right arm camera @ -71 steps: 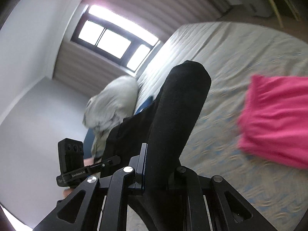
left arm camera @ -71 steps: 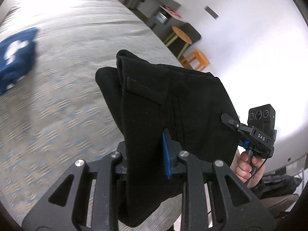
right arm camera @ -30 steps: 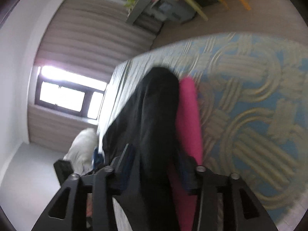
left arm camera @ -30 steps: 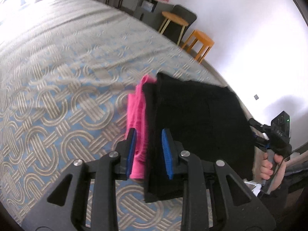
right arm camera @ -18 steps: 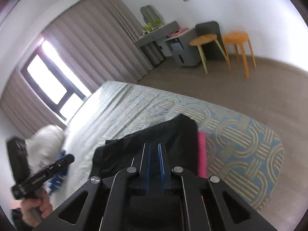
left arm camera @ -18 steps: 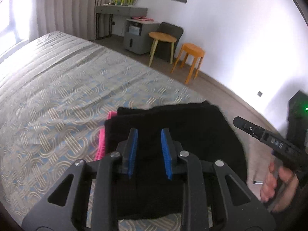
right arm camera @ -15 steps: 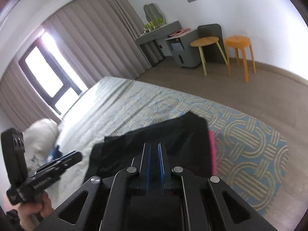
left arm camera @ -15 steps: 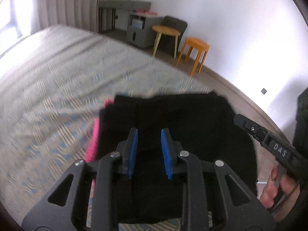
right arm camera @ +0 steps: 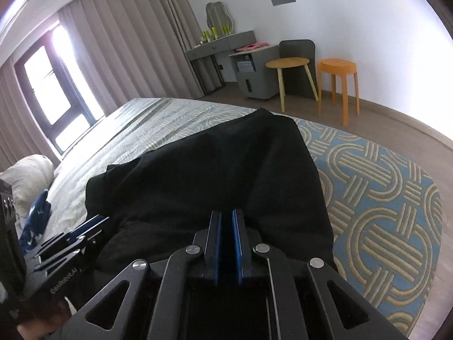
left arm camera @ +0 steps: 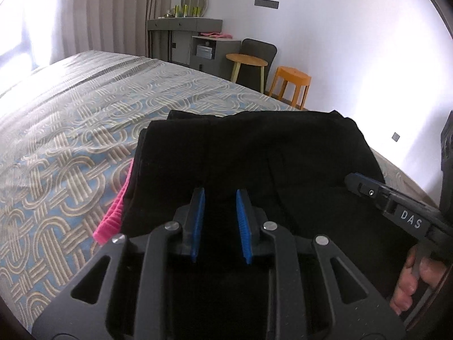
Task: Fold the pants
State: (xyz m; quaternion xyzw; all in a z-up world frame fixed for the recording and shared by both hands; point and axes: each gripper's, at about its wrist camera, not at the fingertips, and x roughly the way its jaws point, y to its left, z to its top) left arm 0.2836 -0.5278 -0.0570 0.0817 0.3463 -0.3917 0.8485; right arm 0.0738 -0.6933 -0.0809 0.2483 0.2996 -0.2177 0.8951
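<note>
the left claw (left arm camera: pixel 218 221), spread and empty, hovers over the pants (left arm camera: pixel 254 153), which run wide toward 12 o'clock.

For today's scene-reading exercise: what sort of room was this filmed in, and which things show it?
Most likely a bedroom: a wide bed with a patterned cover, a pillow near the curtained window, and a dressing table with a mirror by the wall.

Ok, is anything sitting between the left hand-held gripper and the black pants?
Nothing visible. The left hand-held gripper hangs directly over the folded black pants, jaws apart with nothing clamped. A pink garment only peeks out from under the pants' left edge.
</note>
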